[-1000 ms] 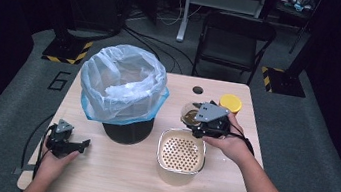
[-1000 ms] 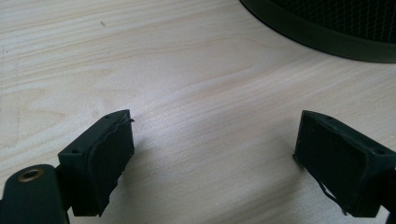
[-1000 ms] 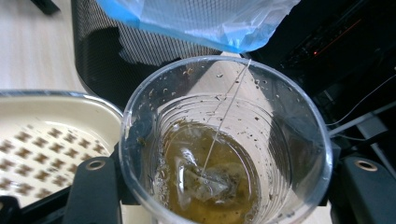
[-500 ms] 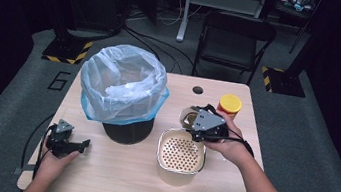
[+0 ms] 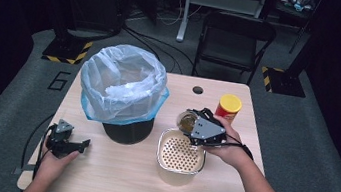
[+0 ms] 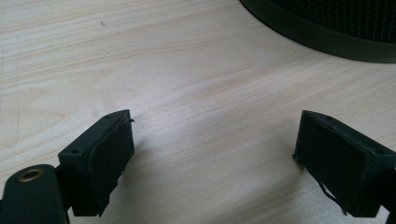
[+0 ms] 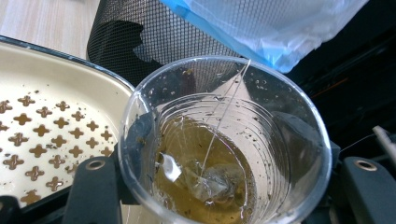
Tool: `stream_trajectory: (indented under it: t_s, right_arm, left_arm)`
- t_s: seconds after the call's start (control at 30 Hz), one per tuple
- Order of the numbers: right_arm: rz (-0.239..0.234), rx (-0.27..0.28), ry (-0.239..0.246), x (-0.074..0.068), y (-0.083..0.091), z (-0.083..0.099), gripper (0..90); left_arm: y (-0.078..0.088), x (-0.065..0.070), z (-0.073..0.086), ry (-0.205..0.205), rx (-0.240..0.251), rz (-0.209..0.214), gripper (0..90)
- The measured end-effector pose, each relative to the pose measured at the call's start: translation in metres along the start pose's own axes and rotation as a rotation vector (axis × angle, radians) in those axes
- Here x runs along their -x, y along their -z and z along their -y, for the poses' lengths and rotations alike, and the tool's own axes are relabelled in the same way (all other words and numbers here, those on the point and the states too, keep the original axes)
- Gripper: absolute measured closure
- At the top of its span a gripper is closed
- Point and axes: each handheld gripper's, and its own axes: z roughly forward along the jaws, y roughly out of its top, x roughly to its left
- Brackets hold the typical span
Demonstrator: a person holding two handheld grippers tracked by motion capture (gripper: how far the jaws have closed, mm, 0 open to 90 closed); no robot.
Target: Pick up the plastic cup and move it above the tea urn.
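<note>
Right tool point(image 5: 193, 124) clamped on clear cup point(image 7: 224, 140) of tea, held above perforated strainer point(image 5: 179, 154) just below, likely for draining; left tool point(image 6: 210, 154) gapes empty on counter point(image 6: 187, 84)

Clear plastic cup point(image 7: 224, 140) of amber tea with 1 teabag point(image 7: 212, 184), upright beside perforated cream container point(image 5: 180, 157).

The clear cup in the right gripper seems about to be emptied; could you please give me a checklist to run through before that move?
1. Right gripper clamped on clear cup: ok.
2. Tea bag and liquid inside the cup: ok.
3. Perforated strainer tray beside the cup: ok.
4. Lined bin open on top: ok.
5. Left gripper open, holding nothing, resting on the table: ok.
6. Cup directly above the tray: cannot tell.
</note>
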Motion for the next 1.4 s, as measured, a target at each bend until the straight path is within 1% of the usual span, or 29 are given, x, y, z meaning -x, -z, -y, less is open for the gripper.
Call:
stream_trajectory:
  t_s: [0.07,0.1,0.13,0.2,0.27,0.3,0.37,0.4,0.43,0.47,0.53,0.6,0.63,0.67,0.7,0.77,0.8,0.83,0.87,0.9,0.93,0.97,1.0,1.07,1.1,1.17,1.2,1.23,1.4]
  right_arm:
    - [0.034,-0.005,0.065,-0.005,0.001,-0.002,34.5]
    - [0.047,-0.013,0.085,-0.008,0.002,-0.004,34.5]
    - [0.064,-0.022,0.119,-0.011,0.002,-0.005,34.5]
    - [0.099,-0.056,0.206,-0.016,0.002,-0.007,34.6]
    - [0.114,-0.078,0.268,-0.021,0.001,-0.008,34.6]
    - [0.126,-0.097,0.330,-0.023,0.000,-0.008,34.6]
    - [0.145,-0.117,0.414,-0.028,-0.002,-0.008,34.7]
    - [0.161,-0.128,0.466,-0.031,-0.002,-0.008,34.7]
    - [0.185,-0.133,0.519,-0.035,-0.003,-0.009,34.7]
    - [0.189,-0.138,0.556,-0.038,-0.004,-0.009,34.7]
    - [0.218,-0.153,0.669,-0.045,-0.005,-0.011,34.7]
    - [0.244,-0.164,0.762,-0.050,-0.006,-0.012,34.8]
    - [0.270,-0.168,0.816,-0.053,-0.007,-0.012,34.8]
    - [0.284,-0.173,0.841,-0.055,-0.007,-0.012,34.8]
    - [0.308,-0.174,0.882,-0.056,-0.007,-0.012,34.9]
    - [0.340,-0.184,0.956,-0.058,-0.006,-0.014,34.9]
    - [0.339,-0.191,1.004,-0.059,-0.006,-0.015,34.9]
    - [0.350,-0.196,1.059,-0.061,-0.006,-0.016,34.8]
    - [0.325,-0.219,1.121,-0.063,-0.006,-0.015,34.7]
    - [0.328,-0.229,1.157,-0.065,-0.007,-0.014,34.7]
    - [0.340,-0.230,1.181,-0.068,-0.007,-0.012,34.6]
    - [0.364,-0.227,1.184,-0.071,-0.008,-0.008,34.6]
    - [0.376,-0.224,1.241,-0.072,-0.008,-0.009,34.5]
    - [0.390,-0.222,1.262,-0.073,-0.008,-0.007,34.4]
    - [0.379,-0.229,1.273,-0.073,-0.007,-0.008,34.4]
    - [0.396,-0.211,1.268,-0.073,-0.005,-0.009,34.4]
    - [0.372,-0.230,1.317,-0.070,-0.003,-0.013,34.4]
    - [0.375,-0.231,1.311,-0.070,-0.003,-0.013,34.4]
    - [0.375,-0.224,1.316,-0.069,-0.002,-0.016,34.1]
  left_arm:
    - [0.000,0.000,0.000,-0.001,-0.001,0.000,11.6]
    - [0.000,0.000,0.000,-0.001,0.000,0.000,11.6]
    - [0.000,0.000,0.000,-0.003,-0.001,-0.002,11.6]
    - [0.000,0.000,0.000,0.000,0.001,-0.001,11.6]
    - [0.000,0.000,0.000,-0.001,0.001,-0.001,11.6]
    - [0.000,0.000,0.000,0.000,-0.001,0.001,11.6]
    - [0.001,0.000,0.000,-0.009,-0.008,0.001,11.6]
    - [0.001,0.000,0.000,-0.009,-0.012,0.003,11.6]
    - [0.001,0.000,0.000,-0.009,-0.011,0.002,11.6]
    - [0.001,0.000,0.000,-0.009,-0.011,0.003,11.6]
    - [0.001,0.000,0.000,-0.009,-0.011,0.003,11.6]
    - [0.001,0.000,0.000,-0.006,-0.002,0.000,11.6]
    - [0.000,0.001,0.001,0.002,0.000,0.005,11.6]
    - [0.000,0.001,0.001,0.000,-0.001,0.006,11.6]
    - [0.000,0.001,0.001,0.000,-0.001,0.006,11.6]
    - [0.000,0.001,0.001,0.000,-0.001,0.006,11.6]
    - [0.000,0.001,0.001,0.001,-0.001,0.006,11.6]
    - [0.000,0.001,0.001,0.000,0.000,0.006,11.6]
    - [0.000,0.001,0.001,-0.001,-0.001,0.006,11.6]
    - [0.000,0.001,0.001,0.000,0.000,0.006,11.6]
    - [0.000,0.001,0.001,-0.002,0.001,0.006,11.6]
    - [0.000,0.001,0.001,-0.002,0.001,0.006,11.6]
    - [0.000,0.001,0.001,-0.002,0.002,0.006,11.6]
    - [0.000,0.001,0.001,-0.003,0.002,0.006,11.6]
    - [0.001,0.001,0.001,-0.003,0.002,0.006,11.6]
    - [0.000,0.001,0.001,-0.003,0.002,0.006,11.6]
    - [0.001,0.001,0.001,-0.003,0.002,0.006,11.6]
    - [0.000,0.001,0.001,-0.003,0.002,0.006,11.6]
    - [0.001,0.002,0.001,-0.003,0.002,0.006,11.6]
